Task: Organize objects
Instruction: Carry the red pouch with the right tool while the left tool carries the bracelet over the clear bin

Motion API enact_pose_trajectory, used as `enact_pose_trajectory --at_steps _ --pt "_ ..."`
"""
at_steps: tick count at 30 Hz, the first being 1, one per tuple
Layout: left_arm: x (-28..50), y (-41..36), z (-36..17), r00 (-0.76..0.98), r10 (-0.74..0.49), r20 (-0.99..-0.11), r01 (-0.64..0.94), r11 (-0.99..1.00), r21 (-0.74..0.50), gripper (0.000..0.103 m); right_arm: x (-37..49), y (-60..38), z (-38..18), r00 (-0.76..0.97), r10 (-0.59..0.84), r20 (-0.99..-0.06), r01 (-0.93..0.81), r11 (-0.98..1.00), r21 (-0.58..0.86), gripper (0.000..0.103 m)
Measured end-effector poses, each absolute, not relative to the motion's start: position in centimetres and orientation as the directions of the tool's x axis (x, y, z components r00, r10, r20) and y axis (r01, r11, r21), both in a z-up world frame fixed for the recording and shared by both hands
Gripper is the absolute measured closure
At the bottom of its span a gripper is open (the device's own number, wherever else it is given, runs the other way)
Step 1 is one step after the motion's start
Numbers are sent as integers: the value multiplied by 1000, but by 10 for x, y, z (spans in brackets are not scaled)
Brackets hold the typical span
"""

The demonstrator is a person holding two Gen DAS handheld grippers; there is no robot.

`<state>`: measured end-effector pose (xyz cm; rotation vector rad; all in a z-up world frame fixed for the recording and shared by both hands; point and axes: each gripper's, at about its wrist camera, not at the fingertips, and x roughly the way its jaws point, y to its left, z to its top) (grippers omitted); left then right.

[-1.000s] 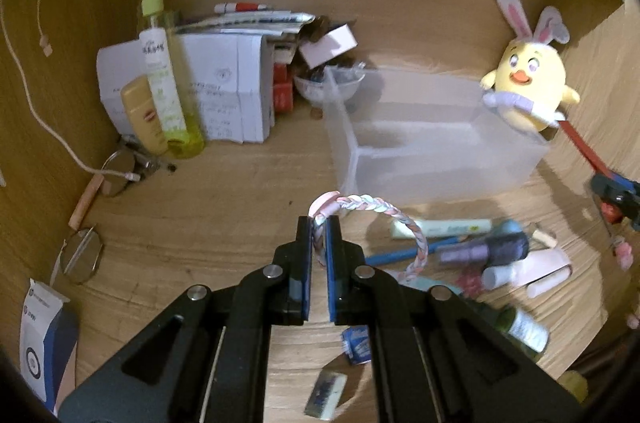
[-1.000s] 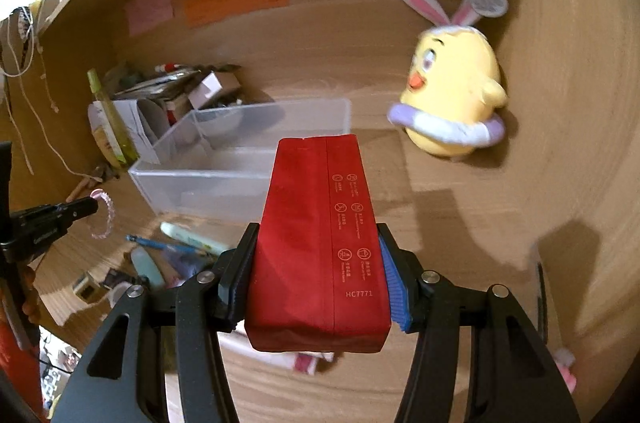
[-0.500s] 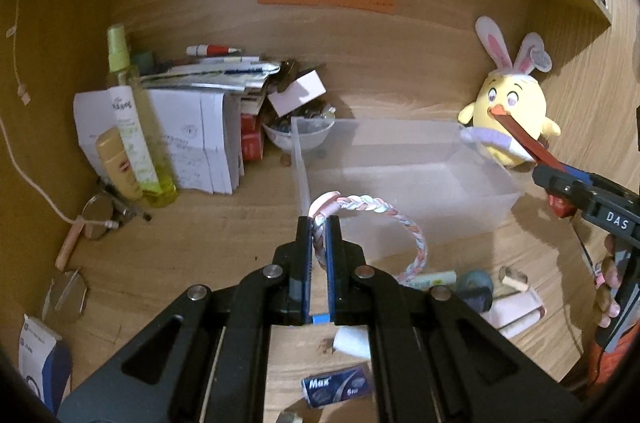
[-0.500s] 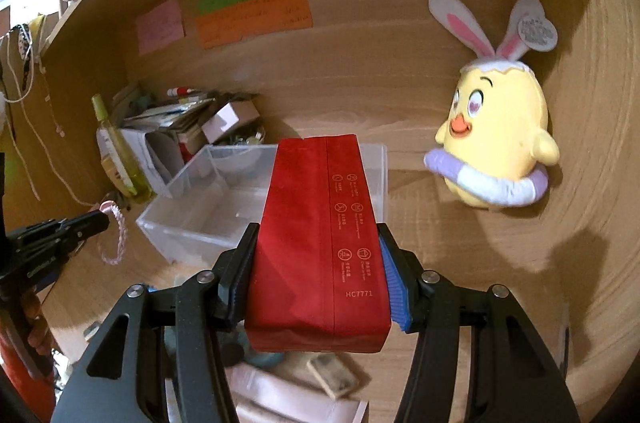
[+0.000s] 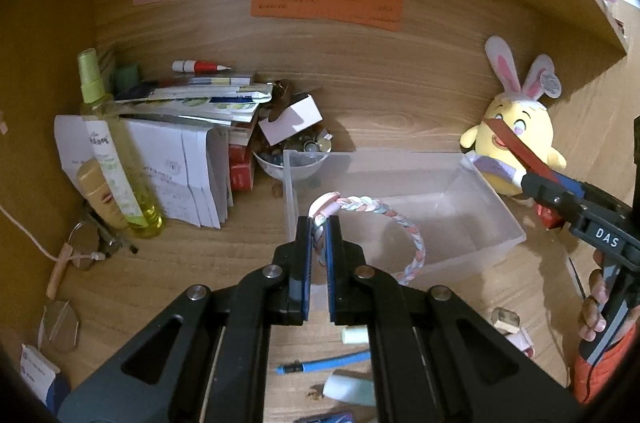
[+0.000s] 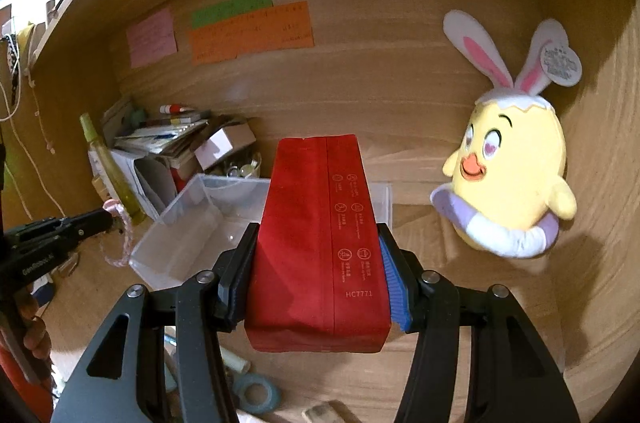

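Grippers over the clear bin (image 5: pixel 480 247): left gripper (image 5: pixel 319 235) pinches a braided bracelet (image 5: pixel 400 223) (pastel), right gripper (image 6: pixel 320 263) clamps a red pouch (image 6: pixel 320 243).

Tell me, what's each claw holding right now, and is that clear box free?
Left gripper shut on pastel braided bracelet. Right gripper shut on red foil pouch. Clear plastic bin looks empty; nothing blocking.

Clear plastic bin (image 5: pixel 496 219); matt red pouch (image 6: pixel 320 235).
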<state>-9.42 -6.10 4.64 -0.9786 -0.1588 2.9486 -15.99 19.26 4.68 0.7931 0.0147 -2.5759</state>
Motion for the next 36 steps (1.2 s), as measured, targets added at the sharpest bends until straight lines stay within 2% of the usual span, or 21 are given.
enact_pose_trajectory --at_steps 10,25,36 --pt "-125 -54 42 -775 52 -630 5 -996 -89 98 -187 172 44 -706 -427 -565 435 -891 130 52" --pt "-167 -46 9 -674 60 -736 -9 -997 -73 98 -221 152 -5 -625 -397 -672 428 -894 130 52" --pt "-183 -35 -9 -616 54 -786 -24 -998 -50 98 -227 143 -18 -597 -383 -706 432 -894 120 52"
